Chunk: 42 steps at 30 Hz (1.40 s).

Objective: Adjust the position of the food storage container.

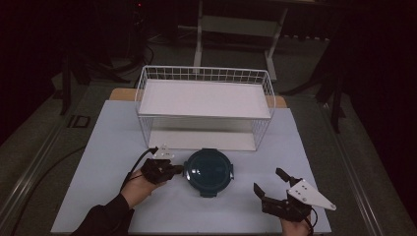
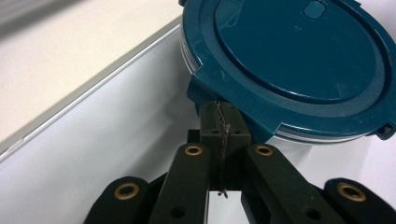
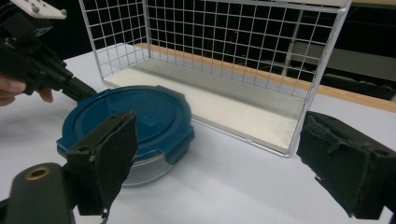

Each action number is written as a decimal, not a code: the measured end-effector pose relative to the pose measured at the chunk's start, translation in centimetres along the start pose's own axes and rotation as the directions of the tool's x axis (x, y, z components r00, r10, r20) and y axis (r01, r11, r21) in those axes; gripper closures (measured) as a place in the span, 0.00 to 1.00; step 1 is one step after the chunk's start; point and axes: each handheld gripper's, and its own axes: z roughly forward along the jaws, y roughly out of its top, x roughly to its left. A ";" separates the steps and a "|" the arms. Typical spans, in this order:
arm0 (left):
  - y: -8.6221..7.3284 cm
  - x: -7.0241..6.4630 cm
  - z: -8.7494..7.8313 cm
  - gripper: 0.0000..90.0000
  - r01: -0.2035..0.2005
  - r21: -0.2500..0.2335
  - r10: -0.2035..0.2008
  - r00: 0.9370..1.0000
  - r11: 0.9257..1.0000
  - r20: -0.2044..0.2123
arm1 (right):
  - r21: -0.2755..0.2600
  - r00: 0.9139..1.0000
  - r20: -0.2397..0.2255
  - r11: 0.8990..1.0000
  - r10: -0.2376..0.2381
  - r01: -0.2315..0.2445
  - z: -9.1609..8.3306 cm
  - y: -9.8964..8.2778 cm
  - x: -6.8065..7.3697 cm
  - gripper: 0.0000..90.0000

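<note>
A round clear container with a dark teal clip lid [image 1: 208,170] [image 2: 299,56] [image 3: 135,116] stands on the white table, just in front of the wire rack. My left gripper [image 1: 180,169] [image 2: 219,114] is shut, and its tips rest against the latch tab on the lid's left side. The same gripper, held in a hand, reaches the lid's far rim in the right gripper view [image 3: 84,91]. My right gripper [image 1: 268,180] [image 3: 224,163] is wide open, low and to the right of the container, holding nothing. Its pads [image 3: 109,156] stand apart from the container.
A white wire rack [image 1: 204,98] [image 3: 233,46] with an upper and a lower shelf stands behind the container. The white table top [image 1: 113,142] sits on a wooden board. Beyond it are dark floor, cables and a white frame [image 1: 236,29].
</note>
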 end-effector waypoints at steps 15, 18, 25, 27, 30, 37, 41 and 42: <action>1.2 -0.8 1.5 1.00 -0.026 -0.005 0.026 0.999 1.000 0.031 | 0.006 1.000 -0.010 1.000 0.004 -0.004 0.1 -0.1 0.2 0.13; 1.1 -0.7 1.6 1.00 -0.027 -0.011 0.028 0.999 1.000 0.028 | 0.007 1.000 -0.008 1.000 0.004 -0.004 0.1 -0.1 0.2 0.13; 1.4 -0.7 1.7 1.00 -0.022 -0.007 0.022 0.999 1.000 0.026 | 0.007 1.000 -0.009 1.000 0.000 0.001 0.1 -0.1 0.2 0.13; 1.4 -0.6 1.9 1.00 -0.011 -0.011 0.011 1.000 1.000 0.028 | 0.007 1.000 -0.010 1.000 0.000 0.000 0.1 -0.1 0.3 0.13; 1.6 -0.6 2.1 1.00 -0.014 -0.013 0.015 1.000 1.000 0.022 | 0.009 1.000 -0.010 1.000 -0.001 0.001 0.2 -0.1 0.3 0.13; 1.5 -0.6 1.8 0.96 -0.015 -0.023 0.016 0.999 1.000 0.031 | 0.007 1.000 -0.008 1.000 0.003 -0.003 0.1 -0.1 0.2 0.13; 1.5 -0.3 1.0 0.75 0.011 -0.047 -0.009 0.999 0.999 0.045 | 0.007 1.000 -0.007 1.000 0.002 -0.002 0.1 -0.1 0.2 0.13; 1.6 -0.4 0.7 0.65 0.019 -0.053 -0.017 0.999 0.998 0.051 | 0.007 1.000 -0.007 1.000 0.002 -0.002 0.1 -0.1 0.2 0.13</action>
